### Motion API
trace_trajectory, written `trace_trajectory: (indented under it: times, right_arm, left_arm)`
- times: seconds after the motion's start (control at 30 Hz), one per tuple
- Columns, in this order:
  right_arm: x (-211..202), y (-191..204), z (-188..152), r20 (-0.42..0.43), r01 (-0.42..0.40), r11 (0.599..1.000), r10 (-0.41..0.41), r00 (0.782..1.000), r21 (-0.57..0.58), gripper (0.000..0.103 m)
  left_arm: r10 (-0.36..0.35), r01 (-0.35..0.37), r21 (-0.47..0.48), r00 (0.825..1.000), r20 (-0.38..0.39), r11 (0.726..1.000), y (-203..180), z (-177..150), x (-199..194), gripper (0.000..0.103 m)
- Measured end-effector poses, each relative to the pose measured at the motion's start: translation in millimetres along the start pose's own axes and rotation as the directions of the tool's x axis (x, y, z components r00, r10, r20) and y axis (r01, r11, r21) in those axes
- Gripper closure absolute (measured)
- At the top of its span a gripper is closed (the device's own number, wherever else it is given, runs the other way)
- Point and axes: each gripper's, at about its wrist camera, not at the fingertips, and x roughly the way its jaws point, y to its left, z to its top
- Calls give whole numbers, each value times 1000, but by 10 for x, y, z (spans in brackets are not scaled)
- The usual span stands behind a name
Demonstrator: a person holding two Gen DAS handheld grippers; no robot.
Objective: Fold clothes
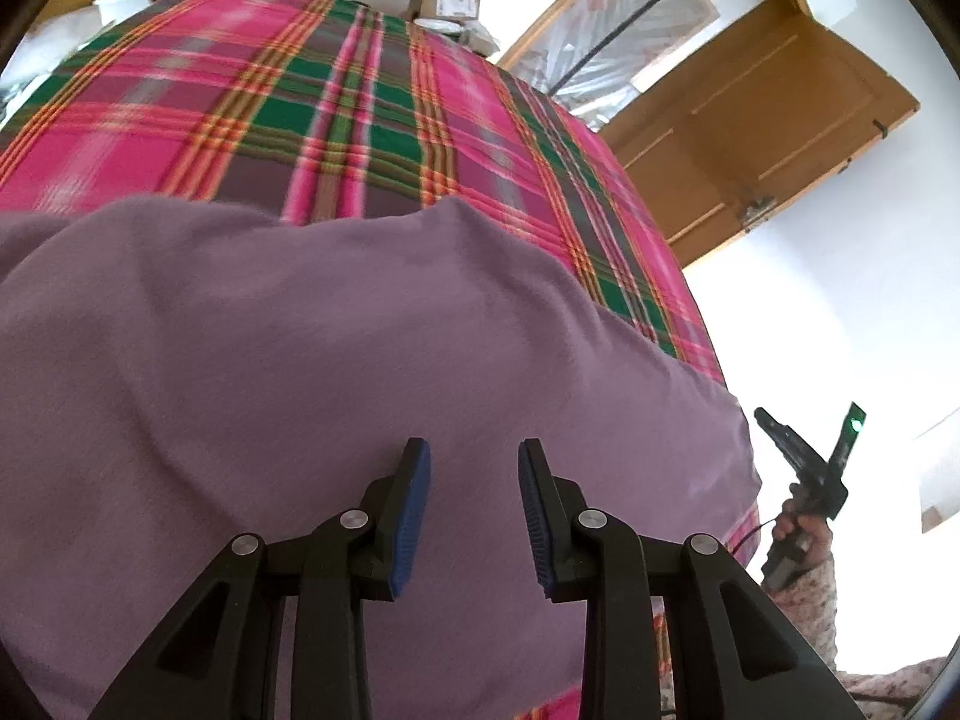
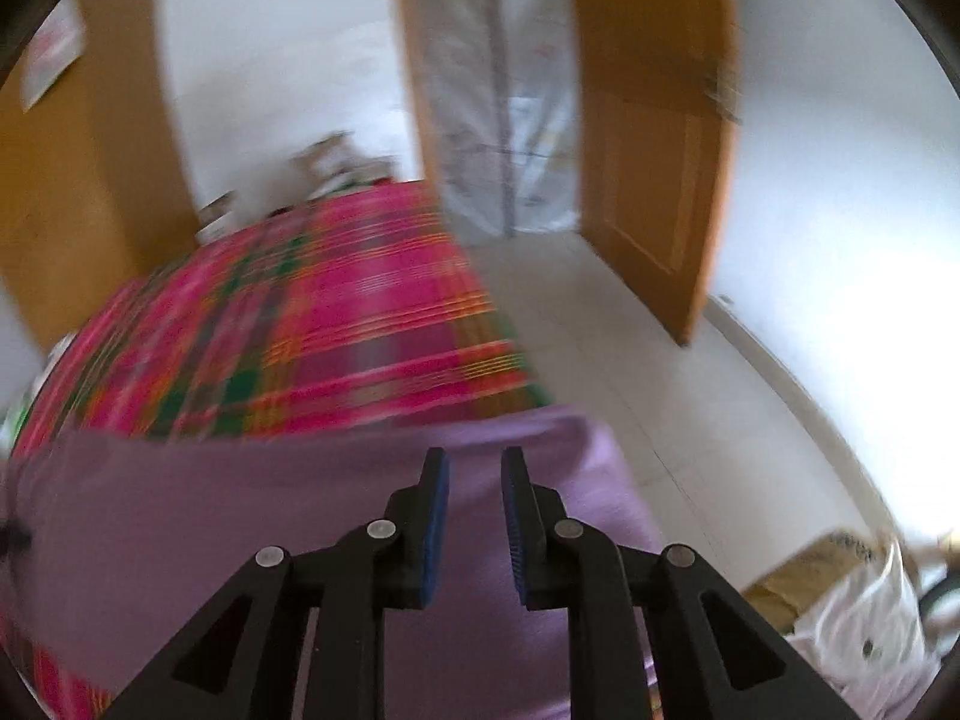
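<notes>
Purple garment [image 1: 336,360] lies spread, smooth, on plaid bedcover [image 1: 312,102]; left gripper [image 1: 474,510] and right gripper [image 2: 475,516] hover, jaws apart, empty; fold stage indeterminate.

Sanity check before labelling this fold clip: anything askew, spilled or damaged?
Nothing damaged or spilled. The purple garment lies rumpled on the plaid bedcover, one edge hanging over the bed's side. Both claws, left claw and right claw, are open and empty. The right wrist view is motion-blurred.
</notes>
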Motion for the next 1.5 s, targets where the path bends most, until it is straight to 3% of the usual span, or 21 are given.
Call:
trace_trajectory:
  times: [0.17,0.47,0.67,0.83,1.03,1.2,1.37,1.5]
  right_arm:
    - [-66,374,-238,-30,-112,990,110,993,-88,85]
    - [-239,748,-683,-111,-162,967,142,984,-197,85]
    - [-451,974,-774,-135,-226,930,194,972,-291,85]
    - [-513,1422,-633,-98,-348,881,334,937,-320,85]
    - [-415,1990,-856,-186,-418,800,375,908,-430,85]
    - [-522,1974,-1103,-193,-418,797,370,909,-436,85]
    - [-623,1993,-1226,-212,-402,790,342,916,-463,85]
    - [-701,1959,-992,-157,-451,789,426,891,-416,85]
  left_arm:
    - [-8,9,-38,1000,27,999,166,-140,-171,72]
    - [0,1,-18,999,47,1000,193,-428,-386,72]
    - [-3,3,8,999,49,1000,147,-657,-490,72]
    - [-6,4,69,999,34,998,-6,-754,-490,72]
    - [-82,82,148,997,-6,986,-329,-719,-234,72]
    - [-103,120,230,991,-87,966,-602,-773,36,72]
    - [-100,121,304,991,-85,945,-638,-943,-36,72]
    - [-59,95,380,993,-107,920,-730,-1036,-74,72]
